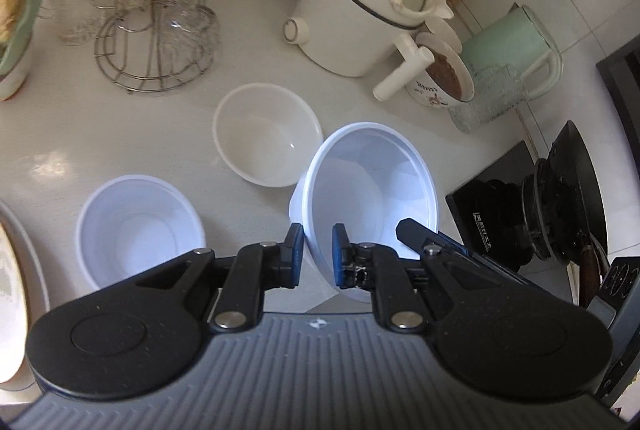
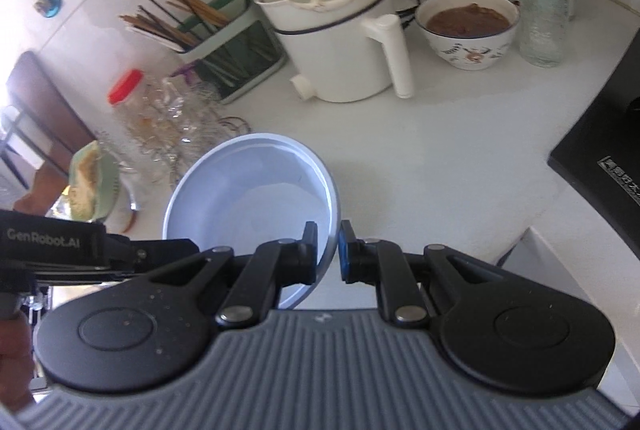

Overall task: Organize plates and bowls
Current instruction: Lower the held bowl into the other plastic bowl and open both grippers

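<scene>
Clearly the counter is crowded, so both bowls hang above it. The left tool pinches a white bowl by its near rim; two more sit at ten o'clock. The right tool clamps, probably, a bluish bowl.

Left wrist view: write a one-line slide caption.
Left hand-held gripper and right hand-held gripper both clamp a tilted white plastic bowl above two more white bowls on the counter.
</scene>
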